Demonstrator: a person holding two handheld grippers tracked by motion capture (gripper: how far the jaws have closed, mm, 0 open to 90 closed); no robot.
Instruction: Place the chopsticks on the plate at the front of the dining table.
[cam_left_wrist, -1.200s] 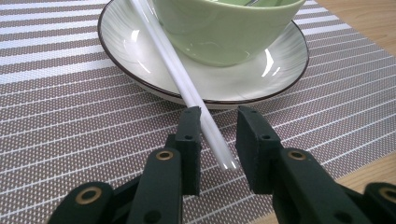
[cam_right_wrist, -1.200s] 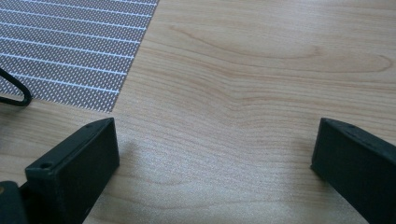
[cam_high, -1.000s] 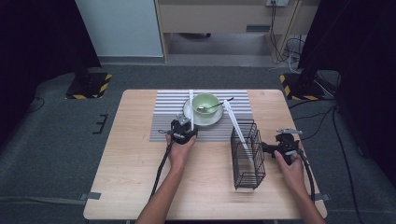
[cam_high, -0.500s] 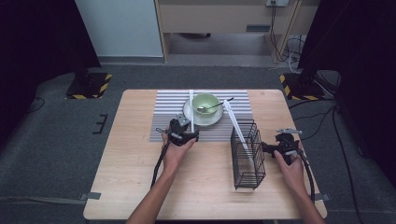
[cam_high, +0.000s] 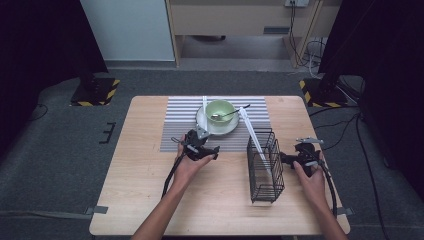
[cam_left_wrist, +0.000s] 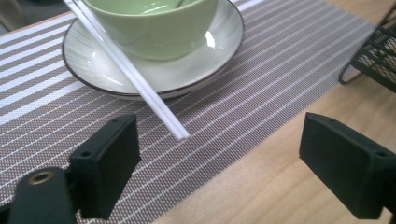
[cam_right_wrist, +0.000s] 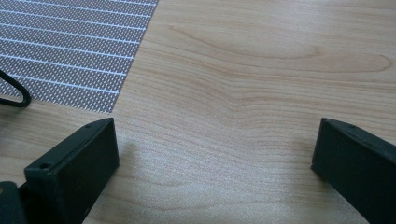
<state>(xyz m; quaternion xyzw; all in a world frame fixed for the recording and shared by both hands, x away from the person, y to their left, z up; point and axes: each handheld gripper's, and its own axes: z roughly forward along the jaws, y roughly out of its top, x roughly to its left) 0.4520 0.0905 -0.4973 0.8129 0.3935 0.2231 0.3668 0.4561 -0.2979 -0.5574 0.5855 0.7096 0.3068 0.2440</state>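
Now left gripper (cam_left_wrist: 219, 163) just opened wide, empty

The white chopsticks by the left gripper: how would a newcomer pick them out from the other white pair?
Find the striped placemat on the wooden table, then the plate with the green bowl. The white chopsticks lie across the plate's left rim, tips on the mat just ahead of the open left gripper. The other pair leans in the black wire basket.
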